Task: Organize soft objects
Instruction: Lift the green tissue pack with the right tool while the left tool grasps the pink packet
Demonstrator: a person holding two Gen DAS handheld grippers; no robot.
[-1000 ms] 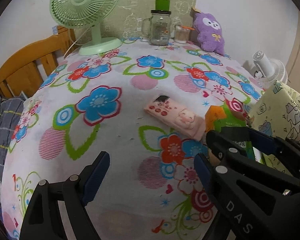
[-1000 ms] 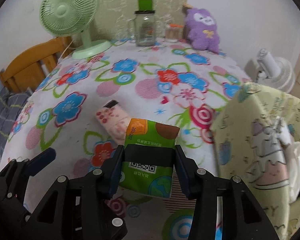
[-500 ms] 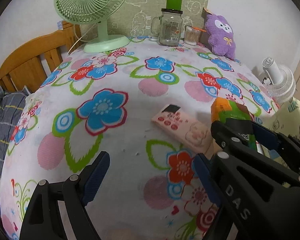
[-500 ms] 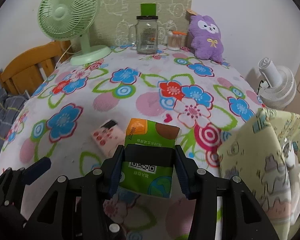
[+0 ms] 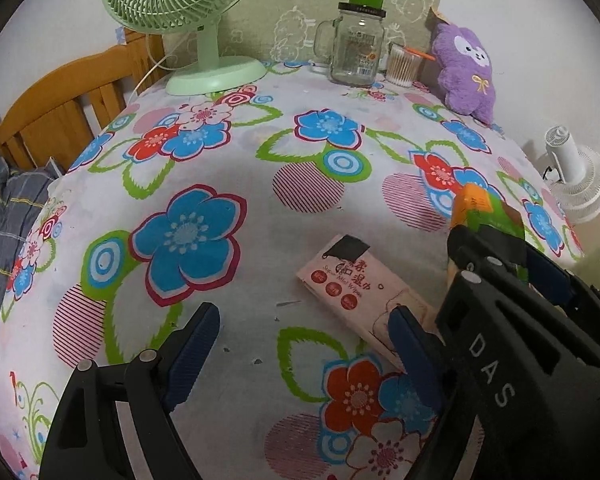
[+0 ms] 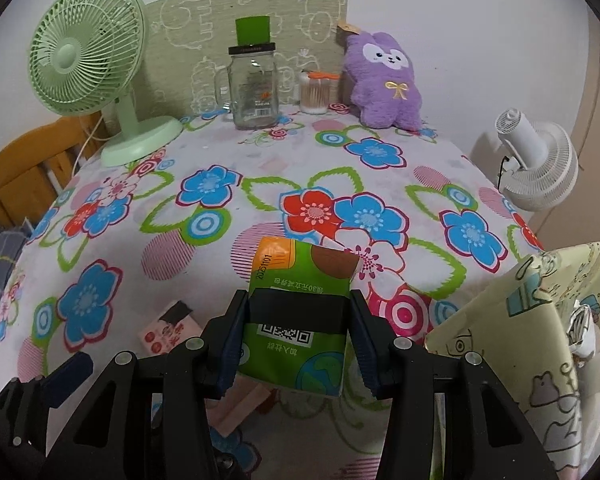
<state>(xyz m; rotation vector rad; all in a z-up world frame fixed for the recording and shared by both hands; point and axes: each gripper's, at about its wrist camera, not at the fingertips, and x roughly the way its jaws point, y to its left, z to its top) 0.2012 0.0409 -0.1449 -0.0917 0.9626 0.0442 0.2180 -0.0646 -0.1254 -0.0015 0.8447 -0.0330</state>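
Note:
My right gripper point(image 6: 298, 300) is shut on a green and orange tissue pack point(image 6: 300, 268) and holds it above the flowered tablecloth point(image 6: 204, 240). The left wrist view shows this pack point(image 5: 484, 208) at the right, in the black jaws. A pink wet-wipes pack point(image 5: 352, 288) lies flat on the cloth. Its near end sits just inside the right finger of my left gripper point(image 5: 304, 344), which is open and presses on nothing. In the right wrist view the pink pack point(image 6: 168, 330) is partly hidden under the gripper. A purple plush toy point(image 6: 384, 80) leans at the back.
A cream cartoon-print bag point(image 6: 532, 320) stands open at the right with white items inside. Along the back are a green desk fan point(image 6: 88, 64), a glass mug jar point(image 6: 254, 88) and a cotton-swab cup point(image 6: 314, 96). A white fan point(image 6: 536, 160) stands beyond the right edge, a wooden frame point(image 5: 60, 108) on the left.
Both grippers have moved forward over the table. The pink pack now lies closer to my left gripper's right finger, and the cream bag has left the left wrist view. The green pack stays gripped.

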